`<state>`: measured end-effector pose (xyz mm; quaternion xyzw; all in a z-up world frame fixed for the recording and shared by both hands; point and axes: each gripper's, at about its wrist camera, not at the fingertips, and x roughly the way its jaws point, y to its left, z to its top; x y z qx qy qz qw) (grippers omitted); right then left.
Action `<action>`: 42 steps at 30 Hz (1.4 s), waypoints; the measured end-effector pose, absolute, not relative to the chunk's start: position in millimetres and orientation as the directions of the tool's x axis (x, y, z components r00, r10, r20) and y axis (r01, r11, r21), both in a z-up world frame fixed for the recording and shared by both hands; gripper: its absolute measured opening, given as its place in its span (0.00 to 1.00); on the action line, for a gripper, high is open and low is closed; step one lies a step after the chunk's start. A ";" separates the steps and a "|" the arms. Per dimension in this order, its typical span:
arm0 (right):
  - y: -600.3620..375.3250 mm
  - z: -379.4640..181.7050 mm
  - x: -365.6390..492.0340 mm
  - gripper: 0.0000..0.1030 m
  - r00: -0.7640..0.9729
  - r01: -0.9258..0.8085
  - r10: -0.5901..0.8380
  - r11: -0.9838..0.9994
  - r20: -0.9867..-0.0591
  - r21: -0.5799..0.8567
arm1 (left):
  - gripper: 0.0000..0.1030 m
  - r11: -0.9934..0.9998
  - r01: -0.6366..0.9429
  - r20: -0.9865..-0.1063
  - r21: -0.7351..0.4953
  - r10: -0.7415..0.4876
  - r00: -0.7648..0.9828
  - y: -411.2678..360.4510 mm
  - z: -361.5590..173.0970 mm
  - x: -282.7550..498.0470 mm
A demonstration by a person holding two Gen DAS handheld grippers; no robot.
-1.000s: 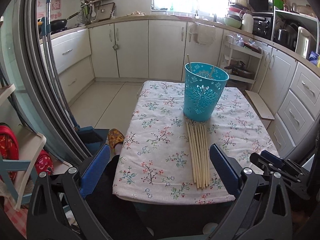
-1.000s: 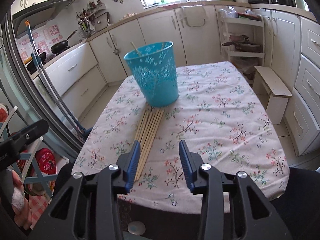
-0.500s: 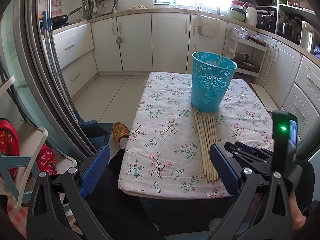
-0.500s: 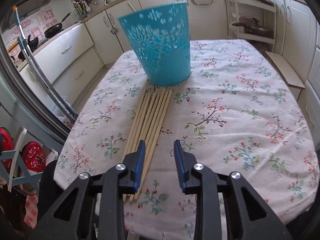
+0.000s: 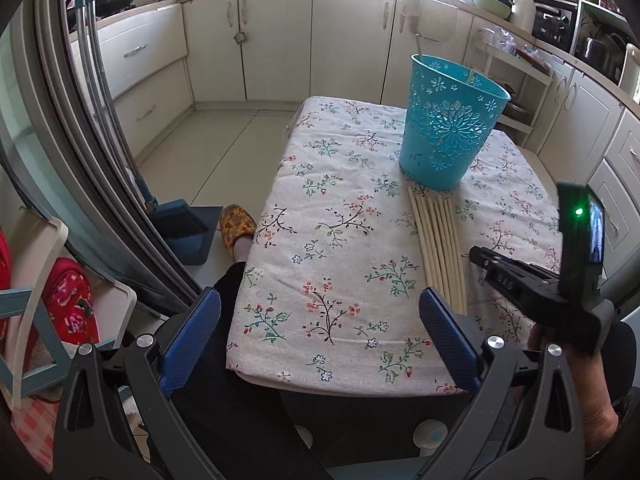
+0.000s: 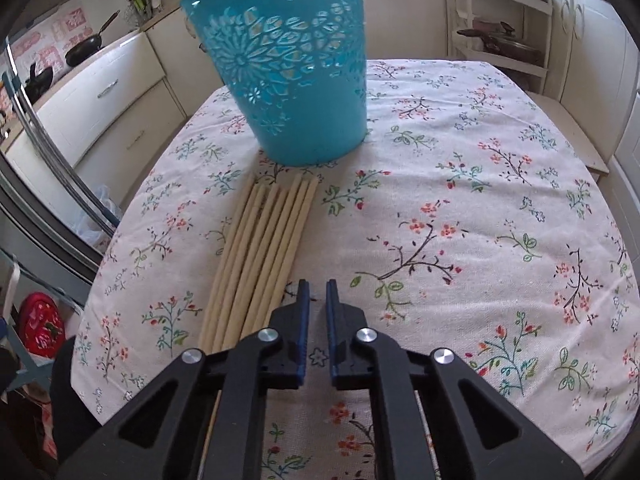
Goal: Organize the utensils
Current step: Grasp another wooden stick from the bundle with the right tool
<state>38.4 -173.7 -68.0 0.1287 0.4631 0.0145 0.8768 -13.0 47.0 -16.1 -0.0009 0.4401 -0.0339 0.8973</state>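
Teal bucket (image 6: 288, 76) at twelve o'clock, cut-out flower pattern; pale wooden chopsticks (image 6: 256, 252) at eleven; white tablecloth (image 6: 460, 220) with red-green floral sprigs; blue pads on my black right gripper (image 6: 316, 292)

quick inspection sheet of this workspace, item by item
surface: table under a floral cloth, flat.
job's things: row of wooden chopsticks lying side by side in front of the teal basket; two sticks already stand in the basket.
clutter: nothing seen on the cloth.
grippers: left gripper open, at the near table edge, nothing between its fingers; right gripper shut, just right of the chopsticks' near ends, with nothing seen between the pads.
cables: nothing seen.
surroundings: kitchen cabinets, dustpan on the floor, slippered foot beside the table.
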 end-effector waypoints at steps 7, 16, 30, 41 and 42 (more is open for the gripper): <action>-166.0 -69.5 60.3 0.10 0.576 0.087 0.157 0.964 -0.802 0.251 | 0.93 0.998 0.053 -0.812 -0.040 -0.063 0.581 49.1 -27.1 -6.7; -168.9 -71.9 68.2 0.10 0.578 0.088 0.133 0.971 -0.805 0.224 | 0.93 0.998 0.053 -0.822 -0.041 -0.064 0.566 47.0 -32.4 -2.9; -175.6 -72.7 73.6 0.10 0.580 0.085 0.198 0.950 -0.791 0.300 | 0.93 0.998 0.059 -0.828 -0.038 -0.064 0.557 44.4 -36.0 -2.8; -164.5 -74.5 82.2 0.10 0.574 0.061 0.198 0.957 -0.795 0.282 | 0.93 0.998 0.056 -0.831 -0.041 -0.065 0.552 45.3 -38.2 -2.2; -163.0 -74.5 81.7 0.11 0.577 0.057 0.189 0.961 -0.795 0.270 | 0.93 0.998 0.056 -0.831 -0.041 -0.065 0.552 45.2 -37.9 -2.2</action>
